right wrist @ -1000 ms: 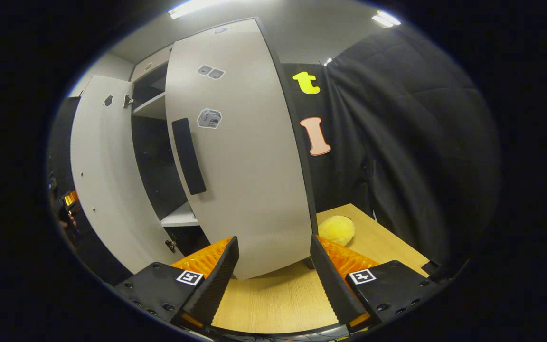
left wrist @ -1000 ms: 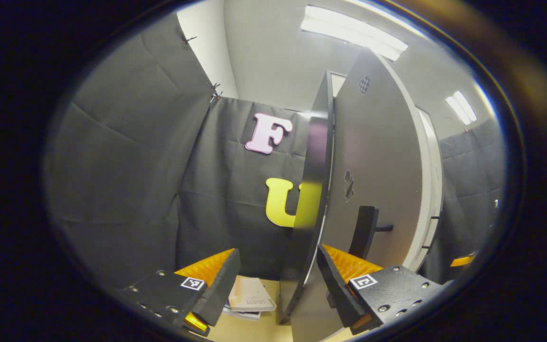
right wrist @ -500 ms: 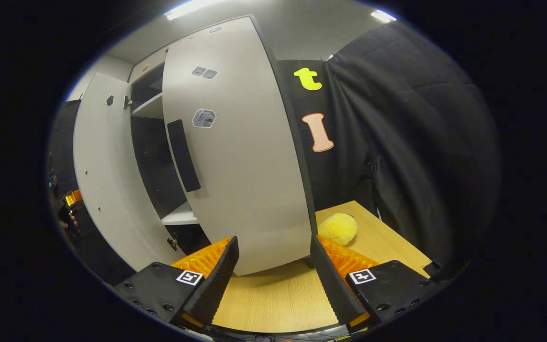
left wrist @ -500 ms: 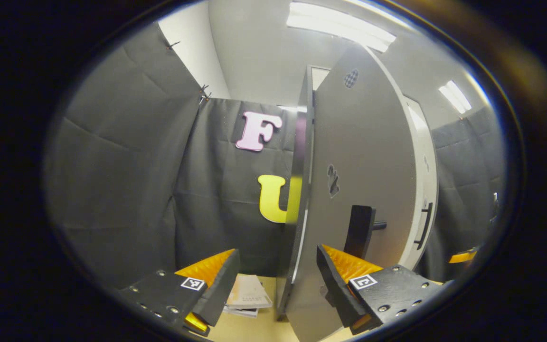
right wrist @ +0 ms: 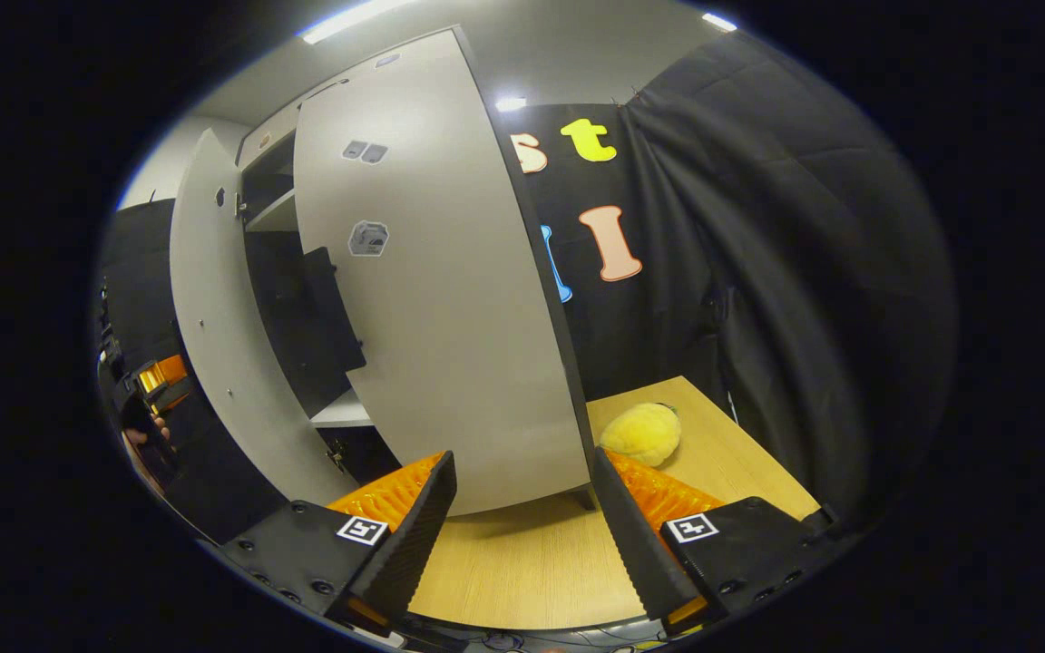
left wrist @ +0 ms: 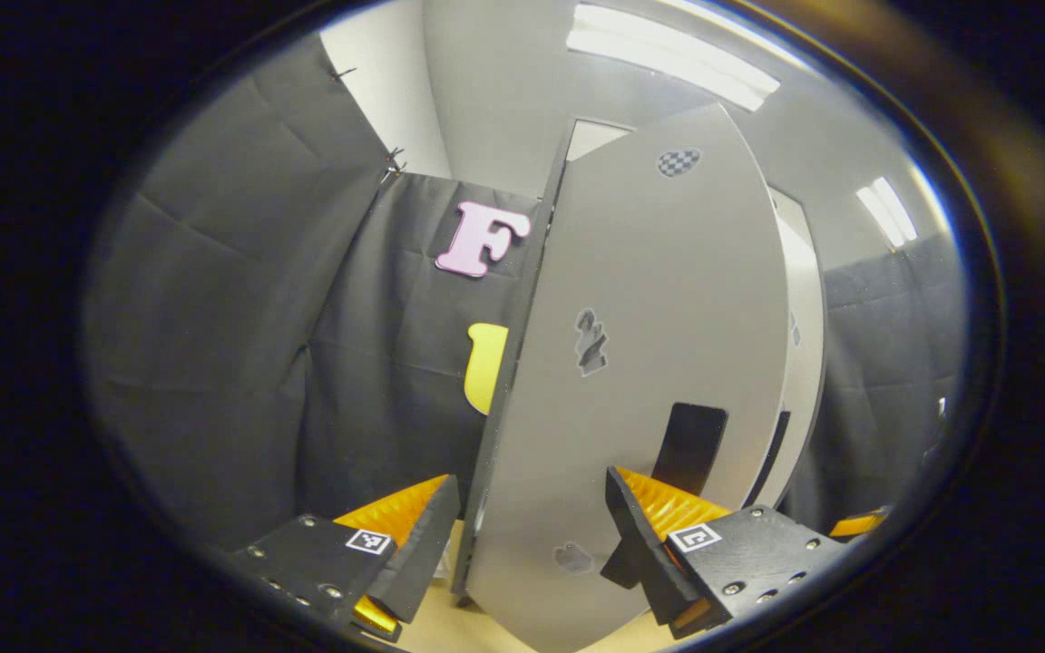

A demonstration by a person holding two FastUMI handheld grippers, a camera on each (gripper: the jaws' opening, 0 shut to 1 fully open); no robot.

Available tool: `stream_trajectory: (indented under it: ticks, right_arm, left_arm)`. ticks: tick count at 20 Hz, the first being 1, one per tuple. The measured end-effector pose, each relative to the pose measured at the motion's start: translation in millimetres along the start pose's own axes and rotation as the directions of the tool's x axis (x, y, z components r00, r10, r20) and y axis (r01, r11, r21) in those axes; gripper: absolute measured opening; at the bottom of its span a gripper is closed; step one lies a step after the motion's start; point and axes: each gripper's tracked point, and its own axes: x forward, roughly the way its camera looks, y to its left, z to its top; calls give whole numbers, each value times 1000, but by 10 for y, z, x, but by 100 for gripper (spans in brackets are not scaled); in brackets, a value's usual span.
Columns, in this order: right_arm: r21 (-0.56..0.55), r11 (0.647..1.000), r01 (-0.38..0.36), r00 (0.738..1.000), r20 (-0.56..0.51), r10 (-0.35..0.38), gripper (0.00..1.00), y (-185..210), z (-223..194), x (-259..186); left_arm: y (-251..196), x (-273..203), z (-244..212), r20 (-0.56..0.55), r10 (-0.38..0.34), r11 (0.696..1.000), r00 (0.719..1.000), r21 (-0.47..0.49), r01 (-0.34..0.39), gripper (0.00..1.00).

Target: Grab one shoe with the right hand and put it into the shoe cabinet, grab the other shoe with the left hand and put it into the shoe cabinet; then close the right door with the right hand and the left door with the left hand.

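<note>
Left gripper (left wrist: 530, 535): jaws wide, straddling the edge of the left door (left wrist: 649, 363), not pressing on it; dark handle (left wrist: 688, 447) just beyond. Right gripper (right wrist: 522, 517): jaws wide, empty, over the tabletop (right wrist: 522, 562), right door (right wrist: 450, 299) ahead, part open. Yellow plush (right wrist: 640, 433) on tabletop beside the door. Shoe cabinet (right wrist: 291, 281) interior dark w/ a shelf; shoes can't be made out. Far left: other gripper (right wrist: 155, 385).

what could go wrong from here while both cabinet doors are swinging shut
1. The left door fills the gap of the open left claw, edge between its fingers; pushing further could wedge or scrape it.
2. The right door stands ajar ahead of the open right claw; the two doors could meet unevenly.
3. The yellow plush toy lies near that door's foot.
</note>
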Motion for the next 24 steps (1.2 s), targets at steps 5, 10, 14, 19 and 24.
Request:
stream_trajectory:
  ticks: [5,10,14,19,24]
  right_arm:
    - [25,1000,-3,1000,-8,3,95,-187,31,-39]
    - [22,1000,-20,1000,-4,21,97,-339,78,-32]
    - [-26,998,-60,998,-11,60,98,-389,112,18]
    - [-79,988,-134,991,-14,134,98,-319,210,71]
    - [-120,990,-66,998,7,68,98,-333,390,144]
  left_arm:
    - [-290,144,-75,-11,10,1000,1000,-8,-10,87]
    - [-331,-188,-101,-25,79,994,997,77,-77,100]
    - [-331,-644,-133,-24,152,982,988,120,-149,100]
    - [-324,-1179,-235,-47,230,964,972,144,-221,87]
    - [-376,-1371,-144,-48,234,951,971,217,-219,100]
